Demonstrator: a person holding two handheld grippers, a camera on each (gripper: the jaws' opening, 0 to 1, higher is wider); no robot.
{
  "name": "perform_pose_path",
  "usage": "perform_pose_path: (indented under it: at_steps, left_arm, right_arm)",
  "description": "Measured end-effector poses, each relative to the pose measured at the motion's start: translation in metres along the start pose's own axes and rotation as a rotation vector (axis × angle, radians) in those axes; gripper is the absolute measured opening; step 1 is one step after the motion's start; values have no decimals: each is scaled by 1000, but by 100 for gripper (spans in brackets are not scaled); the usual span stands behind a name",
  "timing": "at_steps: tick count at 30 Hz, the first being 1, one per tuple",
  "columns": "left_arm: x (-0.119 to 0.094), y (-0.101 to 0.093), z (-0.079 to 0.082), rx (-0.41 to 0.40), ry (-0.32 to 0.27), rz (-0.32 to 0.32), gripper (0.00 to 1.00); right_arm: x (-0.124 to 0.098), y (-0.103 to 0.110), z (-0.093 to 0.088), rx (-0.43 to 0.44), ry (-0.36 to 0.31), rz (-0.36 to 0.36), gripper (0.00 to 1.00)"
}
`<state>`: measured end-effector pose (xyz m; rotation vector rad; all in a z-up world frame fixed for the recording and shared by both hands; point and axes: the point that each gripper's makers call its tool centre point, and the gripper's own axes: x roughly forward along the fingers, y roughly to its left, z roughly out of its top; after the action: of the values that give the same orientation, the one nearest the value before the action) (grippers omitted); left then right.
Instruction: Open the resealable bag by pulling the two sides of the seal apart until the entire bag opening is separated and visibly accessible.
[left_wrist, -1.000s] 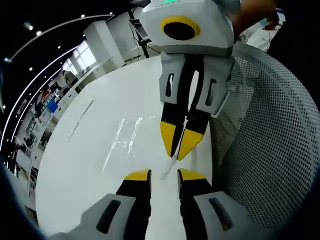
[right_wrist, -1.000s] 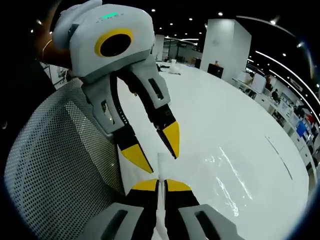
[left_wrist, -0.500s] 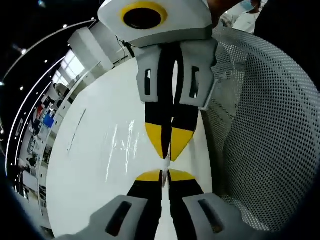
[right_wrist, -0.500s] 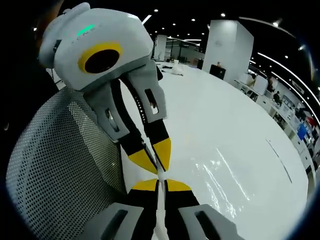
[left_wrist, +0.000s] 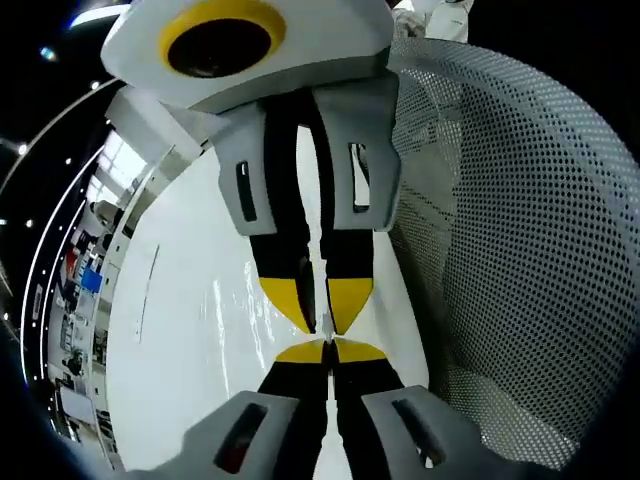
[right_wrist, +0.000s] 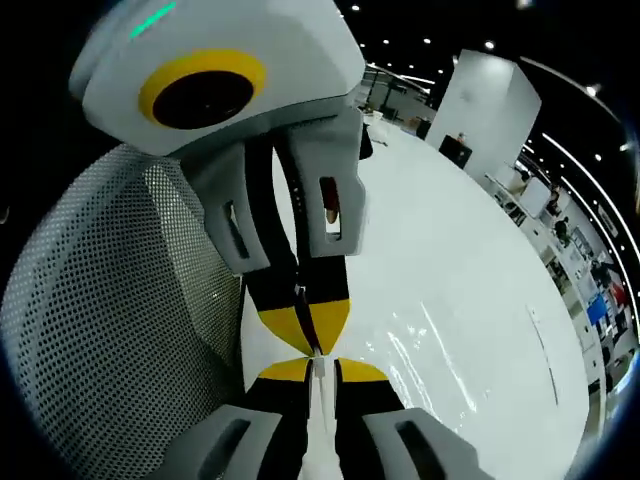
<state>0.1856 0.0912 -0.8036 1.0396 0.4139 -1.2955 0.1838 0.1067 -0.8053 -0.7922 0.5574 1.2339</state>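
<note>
On the white desk (left_wrist: 180, 330) lies one clear resealable bag (left_wrist: 235, 300), its near edge lifted between two grippers that meet tip to tip. The left gripper (left_wrist: 328, 350) is clenched on that edge; the right gripper (right_wrist: 318, 368) pinches it too. One mesh chair (right_wrist: 110, 330) stands beside.

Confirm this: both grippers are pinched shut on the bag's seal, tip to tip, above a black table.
The table is white, not black, as the right gripper view shows. The rest stands: the left gripper and right gripper are shut on the bag, tips nearly meeting.
</note>
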Motion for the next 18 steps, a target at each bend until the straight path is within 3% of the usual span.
perform_pose_path:
  at_steps: [8,18]
  left_arm:
    - [5,-4,-1,13,34,-24,0]
    - [2,-6,-3,-34,19,-35,0]
  right_arm:
    - [5,6,-6,-100,60,26,0]
    - [5,8,-6,-59,58,40,0]
